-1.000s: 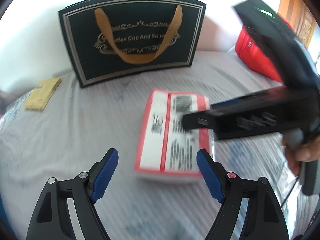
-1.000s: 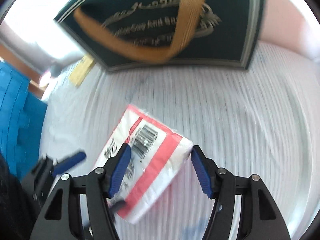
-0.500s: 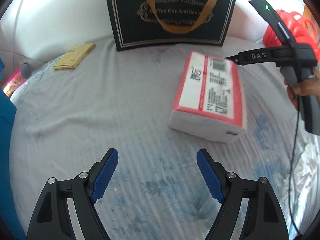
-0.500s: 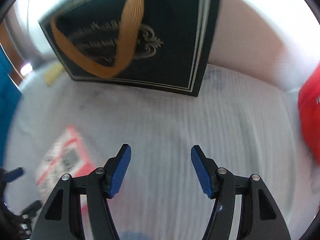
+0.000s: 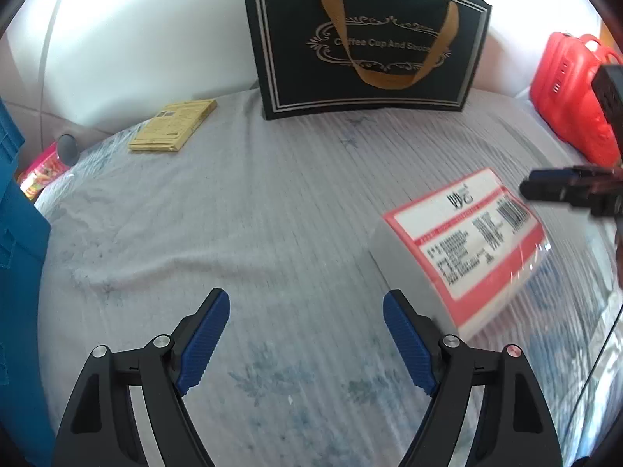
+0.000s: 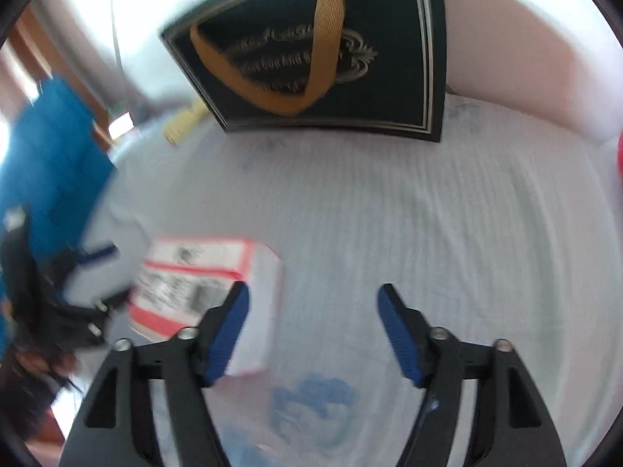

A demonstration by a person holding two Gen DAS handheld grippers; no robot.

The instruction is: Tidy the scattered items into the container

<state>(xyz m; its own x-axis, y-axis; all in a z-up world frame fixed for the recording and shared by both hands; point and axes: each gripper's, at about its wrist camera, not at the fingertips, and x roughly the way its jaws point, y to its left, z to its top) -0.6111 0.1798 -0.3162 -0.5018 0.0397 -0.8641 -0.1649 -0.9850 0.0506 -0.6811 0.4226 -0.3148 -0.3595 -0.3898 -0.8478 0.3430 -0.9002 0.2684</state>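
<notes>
A tissue pack (image 5: 463, 245) with a red and white label lies flat on the grey striped bedsheet (image 5: 272, 214). It sits right of my left gripper (image 5: 305, 330), which is open over bare sheet. In the right wrist view the tissue pack (image 6: 206, 272) lies left of my right gripper (image 6: 313, 323), partly behind its left finger. The right jaws are opening with only sheet between them. A black gift bag (image 5: 366, 43) with an orange handle stands upright at the back, also seen as the black bag (image 6: 323, 50). The right gripper's finger (image 5: 564, 190) reaches in from the right edge.
A yellow flat packet (image 5: 173, 124) lies at the back left of the sheet. A blue crate (image 5: 19, 272) stands off the left edge, a pink snack tube (image 5: 43, 167) beside it. A red bag (image 5: 572, 89) rests at the back right. White cushions rise behind.
My right gripper had its jaws around the tissue pack, then swung away and back and widened. The left view has turned left, so the pack has slid from centre to the right.
</notes>
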